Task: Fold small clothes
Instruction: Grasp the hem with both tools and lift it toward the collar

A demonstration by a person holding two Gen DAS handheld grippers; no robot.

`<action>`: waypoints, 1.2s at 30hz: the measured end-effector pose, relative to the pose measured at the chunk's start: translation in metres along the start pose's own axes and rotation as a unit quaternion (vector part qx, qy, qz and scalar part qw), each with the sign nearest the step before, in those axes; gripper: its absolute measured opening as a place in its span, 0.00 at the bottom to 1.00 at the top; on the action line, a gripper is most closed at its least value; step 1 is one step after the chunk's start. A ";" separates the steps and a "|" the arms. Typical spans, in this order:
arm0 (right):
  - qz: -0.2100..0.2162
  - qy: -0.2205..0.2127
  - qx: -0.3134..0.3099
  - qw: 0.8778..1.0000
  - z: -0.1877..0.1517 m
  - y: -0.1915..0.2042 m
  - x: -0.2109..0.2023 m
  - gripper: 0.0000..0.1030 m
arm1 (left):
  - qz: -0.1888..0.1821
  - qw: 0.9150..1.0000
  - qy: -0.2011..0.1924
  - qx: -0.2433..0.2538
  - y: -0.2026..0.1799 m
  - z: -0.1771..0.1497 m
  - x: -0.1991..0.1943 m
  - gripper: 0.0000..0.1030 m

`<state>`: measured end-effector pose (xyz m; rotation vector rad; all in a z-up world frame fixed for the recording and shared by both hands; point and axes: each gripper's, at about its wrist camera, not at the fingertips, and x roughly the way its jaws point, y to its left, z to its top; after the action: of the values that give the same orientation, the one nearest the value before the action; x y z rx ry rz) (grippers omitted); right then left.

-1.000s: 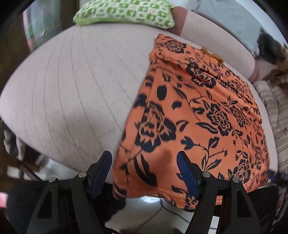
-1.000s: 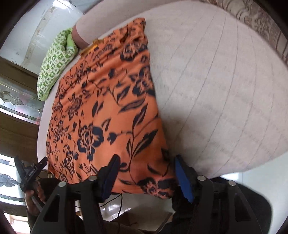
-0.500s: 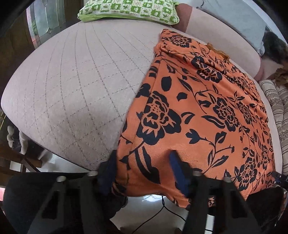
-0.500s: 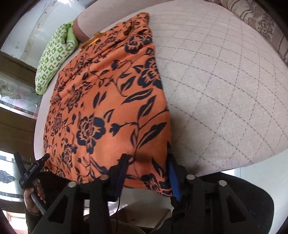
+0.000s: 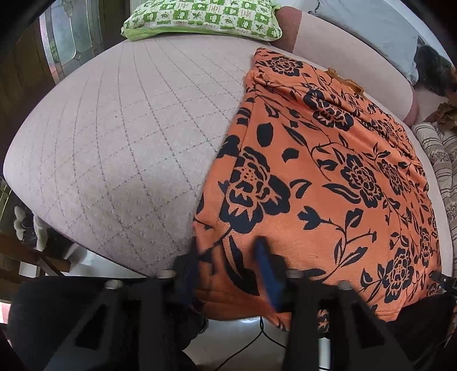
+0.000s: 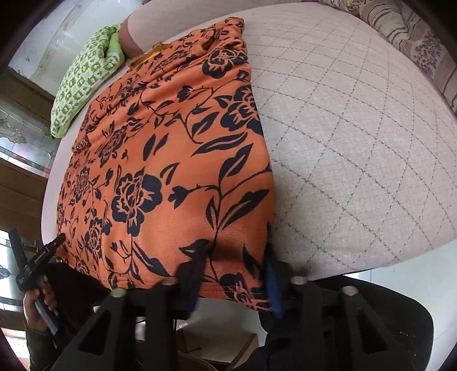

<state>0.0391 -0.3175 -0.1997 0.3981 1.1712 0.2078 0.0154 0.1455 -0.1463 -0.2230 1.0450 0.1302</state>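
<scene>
An orange cloth (image 5: 314,177) with dark flowers lies flat on a pale bed (image 5: 128,128), its near edge hanging over the side. The left gripper (image 5: 228,262) has just been closing and pinches one near corner. The right gripper (image 6: 234,268) has just been closing on the other corner. A green pillow (image 5: 200,17) sits far back.

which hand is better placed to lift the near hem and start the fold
Neither alone. The left gripper and right gripper have just been closing, each over a near corner of the orange garment; lift both together.
</scene>
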 end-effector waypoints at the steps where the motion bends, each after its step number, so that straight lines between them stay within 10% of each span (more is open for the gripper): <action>1: 0.002 -0.002 0.003 1.000 0.000 -0.002 -0.001 0.26 | -0.004 1.000 0.000 0.001 0.000 0.001 -0.001 0.12; 12: -0.021 -0.007 -0.006 1.000 0.001 -0.005 0.001 0.28 | 0.018 1.000 0.000 0.010 -0.006 0.002 0.001 0.16; 15: -0.020 -0.008 -0.011 1.000 0.001 -0.004 0.000 0.09 | 0.011 1.000 -0.001 0.019 -0.007 0.001 0.000 0.08; 36: 0.154 -0.053 0.059 0.985 0.028 -0.009 -0.042 0.08 | -0.044 0.998 -0.033 0.017 -0.010 0.040 -0.048 0.07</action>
<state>0.0491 -0.3463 -0.1586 0.6881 1.0152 0.3832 0.0274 0.1459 -0.0840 -0.2314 0.9702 0.0390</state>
